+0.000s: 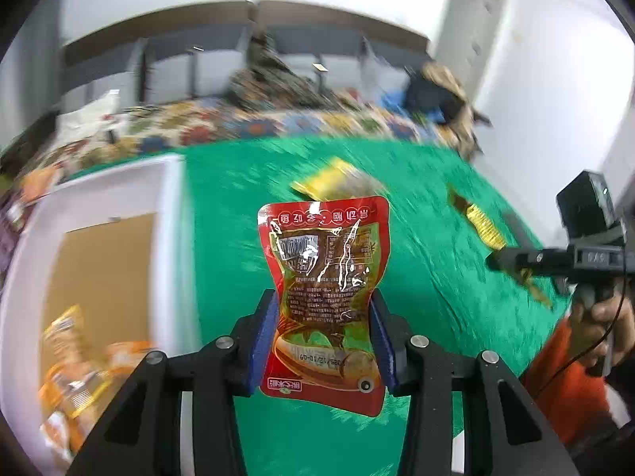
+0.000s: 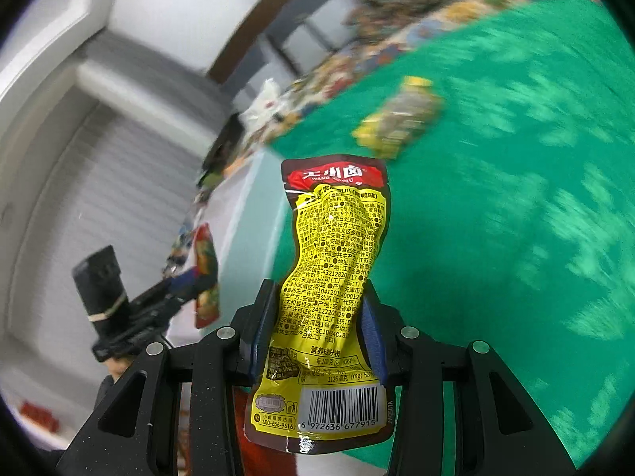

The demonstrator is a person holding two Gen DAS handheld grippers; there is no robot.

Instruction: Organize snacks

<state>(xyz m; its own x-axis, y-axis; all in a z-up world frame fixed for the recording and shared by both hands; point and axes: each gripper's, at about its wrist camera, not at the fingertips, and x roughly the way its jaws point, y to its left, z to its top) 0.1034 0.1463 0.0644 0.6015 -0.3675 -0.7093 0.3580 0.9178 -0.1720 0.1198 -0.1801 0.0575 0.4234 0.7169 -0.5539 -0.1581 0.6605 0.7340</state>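
- The left gripper [image 1: 323, 323] has its blue-padded jaws clamped on a red snack packet [image 1: 325, 301], which stands upright between them with its printed back and barcode facing the camera; the pouch pinches in at the waist where the pads press.
- The packet hangs above a green cloth [image 1: 416, 277] that covers the table, just right of a white bin [image 1: 170, 246] with a brown cardboard floor.
- Orange snack packets [image 1: 73, 377] lie in the near corner of that bin — blurred, so their print cannot be read.
- The right gripper [image 2: 317, 325] has its jaws closed on a yellow snack packet [image 2: 329, 301] with a dark border and red top label, upright, barcode at the bottom.
- Farther back on the cloth lies a loose yellow packet [image 1: 337, 180], also visible from the right wrist at [image 2: 401, 119], well apart from both grippers.
- Another gold-and-brown packet [image 1: 482, 224] rests on the cloth toward the right edge, near the right gripper's tip in the left wrist view.
- A patterned, multicoloured covering [image 1: 238, 123] runs beyond the green cloth — cluttered and too blurred to tell more.
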